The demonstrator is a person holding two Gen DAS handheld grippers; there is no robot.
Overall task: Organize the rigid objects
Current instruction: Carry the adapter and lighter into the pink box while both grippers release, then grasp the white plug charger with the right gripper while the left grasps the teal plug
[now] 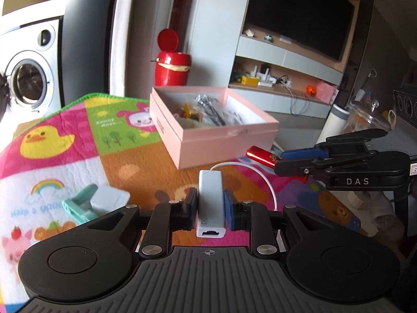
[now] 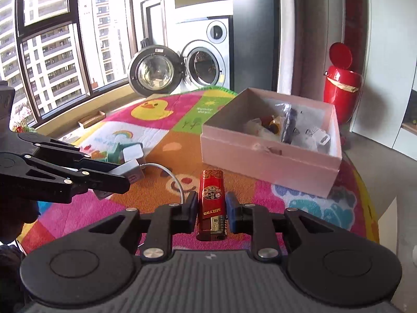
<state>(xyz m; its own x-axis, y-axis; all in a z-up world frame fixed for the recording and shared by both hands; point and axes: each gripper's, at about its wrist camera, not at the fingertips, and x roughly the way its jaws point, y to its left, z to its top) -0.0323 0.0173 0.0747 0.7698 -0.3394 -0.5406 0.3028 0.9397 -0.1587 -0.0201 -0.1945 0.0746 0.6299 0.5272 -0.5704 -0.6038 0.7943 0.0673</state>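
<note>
The left claw (image 1: 210,203) is closed on a white Ethernet adapter (image 1: 210,203), pinching the block across its narrow sides with the network port facing back toward the camera. The adapter's thin white cable (image 1: 263,176) loops off to the right from its far end. In the right wrist view the same claw (image 2: 114,180) reaches in from the left with the adapter (image 2: 125,174) between its tips, held just above the mat.

The right claw (image 2: 210,208) is clamped on a red lighter (image 2: 210,203), gripped around its lower half, with the metal striker end nearest the camera and the red body pointing forward. From the left wrist view the right claw (image 1: 282,163) enters from the right, and the lighter (image 1: 262,155) sticks out of its tips toward the pink box (image 1: 224,140).

Both claws hover over a colourful children's play mat (image 1: 78,135) printed with a yellow duck, a rainbow and a bunny, spread over the desk. The open pink box sits on the mat ahead of both claws, near the lighter, and already holds black cables in clear bags and a few small items that cannot be made out clearly. To the left on the mat lie a teal clip (image 1: 78,203) and a pale square charger (image 1: 110,198), touching each other.

Behind the desk stand a red lidded bin (image 1: 172,65) and a washing machine (image 2: 206,60) with its door open.
</note>
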